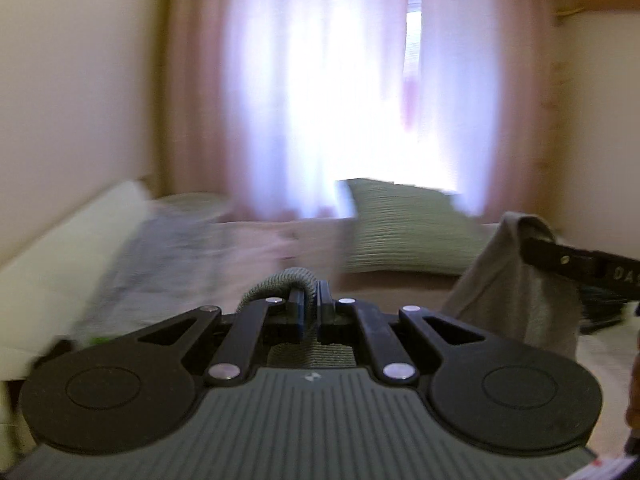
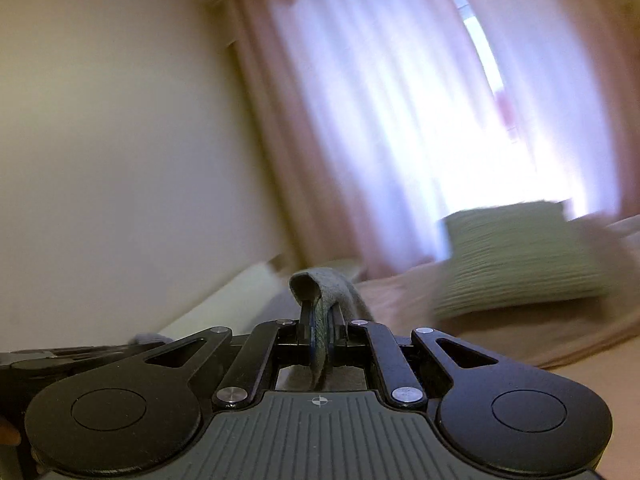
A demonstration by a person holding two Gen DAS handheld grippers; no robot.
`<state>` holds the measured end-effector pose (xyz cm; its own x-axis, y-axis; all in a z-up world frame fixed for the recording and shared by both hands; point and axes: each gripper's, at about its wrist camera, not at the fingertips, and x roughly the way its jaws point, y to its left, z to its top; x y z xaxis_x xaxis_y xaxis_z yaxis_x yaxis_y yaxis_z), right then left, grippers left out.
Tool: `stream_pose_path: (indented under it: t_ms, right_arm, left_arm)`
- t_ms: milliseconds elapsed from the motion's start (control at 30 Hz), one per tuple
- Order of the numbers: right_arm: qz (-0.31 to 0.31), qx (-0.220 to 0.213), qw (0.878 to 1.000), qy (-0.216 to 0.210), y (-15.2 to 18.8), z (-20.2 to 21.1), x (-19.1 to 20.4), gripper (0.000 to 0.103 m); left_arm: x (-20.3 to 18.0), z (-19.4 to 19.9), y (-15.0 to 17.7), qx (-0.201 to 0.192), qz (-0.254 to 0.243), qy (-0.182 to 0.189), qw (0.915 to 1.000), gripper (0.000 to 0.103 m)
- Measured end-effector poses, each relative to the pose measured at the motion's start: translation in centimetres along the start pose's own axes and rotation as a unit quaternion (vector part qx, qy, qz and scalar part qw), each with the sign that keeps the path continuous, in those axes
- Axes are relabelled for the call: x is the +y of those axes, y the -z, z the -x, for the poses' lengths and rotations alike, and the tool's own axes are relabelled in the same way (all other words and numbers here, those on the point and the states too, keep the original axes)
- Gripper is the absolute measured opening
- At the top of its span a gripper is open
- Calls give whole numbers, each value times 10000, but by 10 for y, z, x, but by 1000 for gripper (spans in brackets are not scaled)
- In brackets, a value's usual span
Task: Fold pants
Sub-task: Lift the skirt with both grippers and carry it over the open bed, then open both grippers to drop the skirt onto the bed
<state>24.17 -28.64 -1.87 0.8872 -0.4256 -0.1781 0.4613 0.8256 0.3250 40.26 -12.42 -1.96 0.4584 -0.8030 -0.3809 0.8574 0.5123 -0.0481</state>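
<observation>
Both grippers hold the grey pants lifted above a bed. In the left wrist view my left gripper (image 1: 313, 300) is shut on a ribbed grey band of the pants (image 1: 280, 280), which loops over the fingertips. To its right more grey pants cloth (image 1: 516, 276) hangs from the black finger of the right gripper (image 1: 560, 258). In the right wrist view my right gripper (image 2: 319, 316) is shut on a fold of the grey pants (image 2: 320, 280), which drapes over the tips and down between the jaws. Part of the left gripper (image 2: 60, 356) shows at the left edge. Both views are blurred.
A green ribbed pillow (image 1: 400, 232) (image 2: 516, 256) lies on the bed with a beige cover (image 2: 520, 332). Behind it hang pink curtains (image 1: 340, 80) (image 2: 400, 120) over a bright window. A cream wall (image 2: 120, 140) is to the left, and a grey patterned cloth (image 1: 160, 264) lies on the bed's left.
</observation>
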Motion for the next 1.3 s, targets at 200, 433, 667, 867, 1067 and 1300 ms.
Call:
stream_pose_path:
  t_ms: [200,433,667,867,1067,1300]
  right_arm:
    - [-20,-171,9951,974,-33,127,-94,2]
    - [194,1890,9594,2086,-4,219,-193,40]
    - [-35,3225,9238,2061,56,294,-246,46]
    - [35,3653,9169,1610,79,321,-240,46]
    - [-96,3483,9242,1562,82,328,-221,46]
    - [-85,3648,9177,1571,102,335,-177,46]
  left_arm:
    - [-144,8,8,371,400,836,9950,4]
    - [-265,-8,69,1741,53,600,9829,28]
    - [-305,28,139,2891,271,116,9569,30]
    - [-307,86,168,3307,425,-124,9427,32]
    - [-311,131,167,3189,162,-32,9476,37]
    - [-292,179,178,3252,89,-70,9456,42]
